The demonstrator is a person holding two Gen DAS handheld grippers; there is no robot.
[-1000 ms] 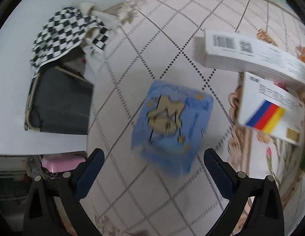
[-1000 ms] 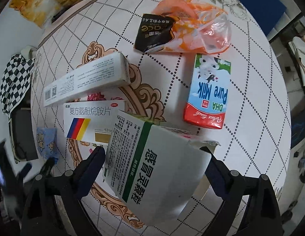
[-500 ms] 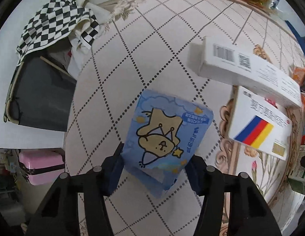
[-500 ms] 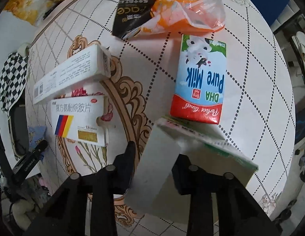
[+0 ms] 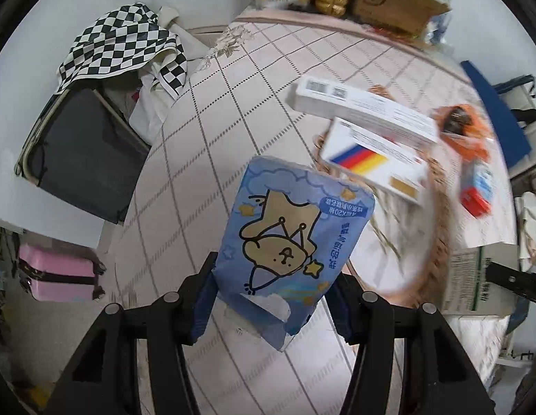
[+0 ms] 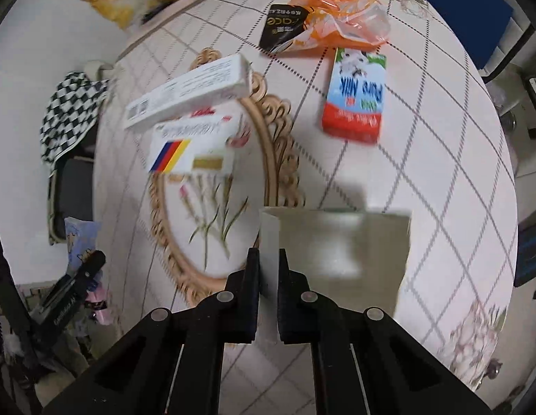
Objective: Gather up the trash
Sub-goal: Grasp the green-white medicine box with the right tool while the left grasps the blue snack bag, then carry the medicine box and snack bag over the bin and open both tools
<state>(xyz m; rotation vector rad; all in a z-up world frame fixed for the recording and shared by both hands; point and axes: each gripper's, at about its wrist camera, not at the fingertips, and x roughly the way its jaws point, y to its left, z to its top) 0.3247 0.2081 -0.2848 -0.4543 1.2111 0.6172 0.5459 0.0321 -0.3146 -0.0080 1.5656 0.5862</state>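
Note:
A blue tissue pack with a cartoon bear hangs above the round table, and my left gripper is shut on its lower end. It also shows small at the left in the right wrist view, tissue pack. My right gripper has its jaws closing tight on the edge of a flattened white-and-green medicine box, pads pressing on the card. The box is lifted off the cloth with its grey inner face towards the camera. In the left wrist view the same box appears at the right edge.
On the patterned tablecloth lie a long white box, a white box with a colour stripe, a milk carton and an orange bag with a black wrapper. A checkered cloth drapes a chair; a pink suitcase stands below.
Both grippers closed from wide open: the left on the tissue pack, the right on the medicine box, which folded flat. Both then lifted their items off the table.

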